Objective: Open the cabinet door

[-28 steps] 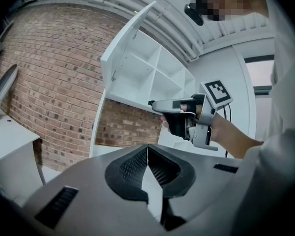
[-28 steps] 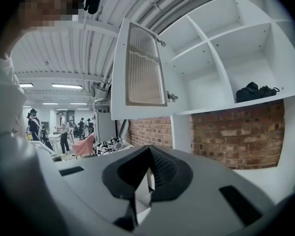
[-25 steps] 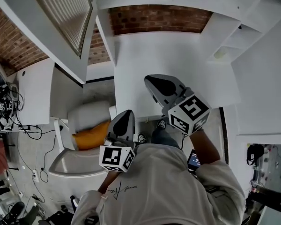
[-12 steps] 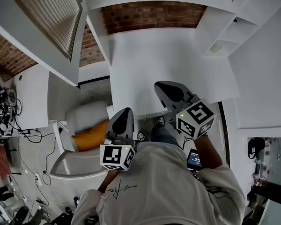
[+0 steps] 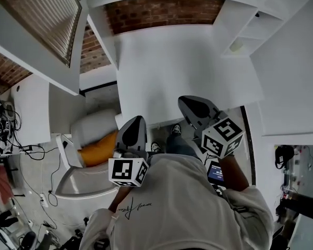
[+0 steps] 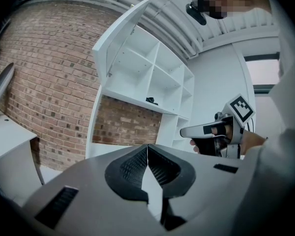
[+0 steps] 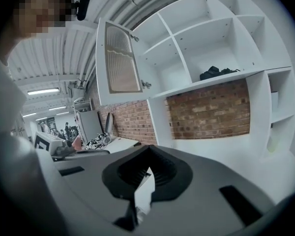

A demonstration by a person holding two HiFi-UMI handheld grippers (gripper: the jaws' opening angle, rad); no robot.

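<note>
The white cabinet door (image 7: 119, 58) with its ribbed glass panel stands swung open at the left of the upper shelves (image 7: 206, 38); it also shows at the top left of the head view as a door (image 5: 36, 25). My right gripper (image 5: 184, 101) is shut with nothing between its jaws and hangs low over the white counter (image 5: 182, 56), far below the door. My left gripper (image 5: 136, 120) is shut too and empty, near the counter's front edge. In the left gripper view the open door (image 6: 120, 31) is high up, with the right gripper (image 6: 209, 130) at the right.
A dark object (image 7: 215, 73) lies on one shelf. Brick wall (image 5: 161, 9) backs the counter. On the floor at the left are a white seat with an orange cushion (image 5: 96, 150) and a desk with cables (image 5: 5, 124). White shelving (image 5: 250, 25) runs along the right.
My right gripper has come down and back toward the person, away from the cabinet, still shut. The left gripper has hardly moved.
</note>
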